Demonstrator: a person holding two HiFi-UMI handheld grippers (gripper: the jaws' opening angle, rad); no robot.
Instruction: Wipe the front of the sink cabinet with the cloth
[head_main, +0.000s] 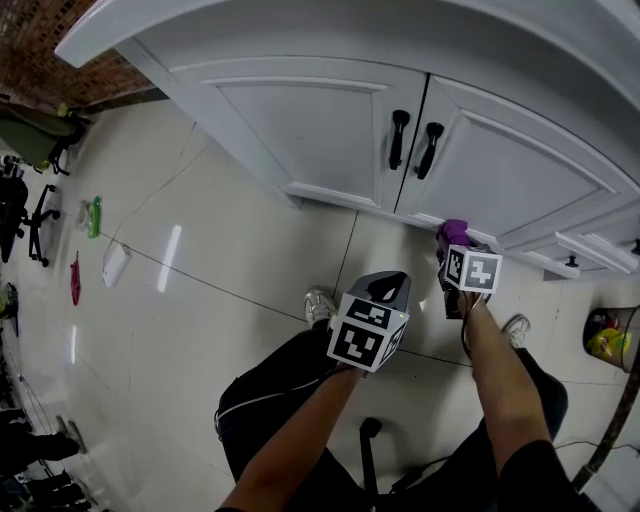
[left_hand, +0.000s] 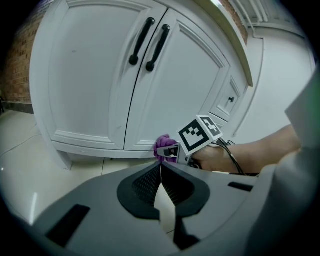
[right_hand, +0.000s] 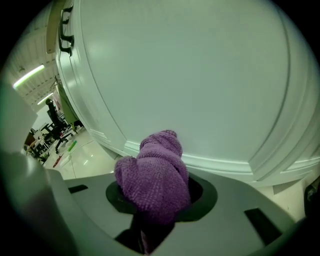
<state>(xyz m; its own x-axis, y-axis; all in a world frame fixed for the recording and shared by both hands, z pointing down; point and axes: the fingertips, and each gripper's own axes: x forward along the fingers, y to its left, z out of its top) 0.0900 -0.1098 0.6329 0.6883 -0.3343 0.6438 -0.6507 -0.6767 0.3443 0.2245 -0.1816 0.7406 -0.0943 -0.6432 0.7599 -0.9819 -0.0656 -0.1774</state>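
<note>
The white sink cabinet (head_main: 300, 120) has two doors with black handles (head_main: 399, 138). My right gripper (head_main: 452, 245) is shut on a bunched purple cloth (head_main: 455, 232). The cloth presses against the bottom rail of the right door (head_main: 500, 160). In the right gripper view the cloth (right_hand: 155, 175) fills the jaws of the right gripper (right_hand: 152, 200), just below the door panel (right_hand: 190, 75). My left gripper (head_main: 388, 285) hangs back over the floor, shut on nothing. In the left gripper view its jaws (left_hand: 161, 170) meet, and the cloth (left_hand: 162, 146) shows at the cabinet base.
Drawers with small black knobs (head_main: 572, 262) continue to the right of the doors. A bin (head_main: 610, 340) stands at far right. A green bottle (head_main: 94, 215) and small items lie on the tiled floor at left, near office chairs (head_main: 40, 215). The person's shoes (head_main: 320, 305) are below the cabinet.
</note>
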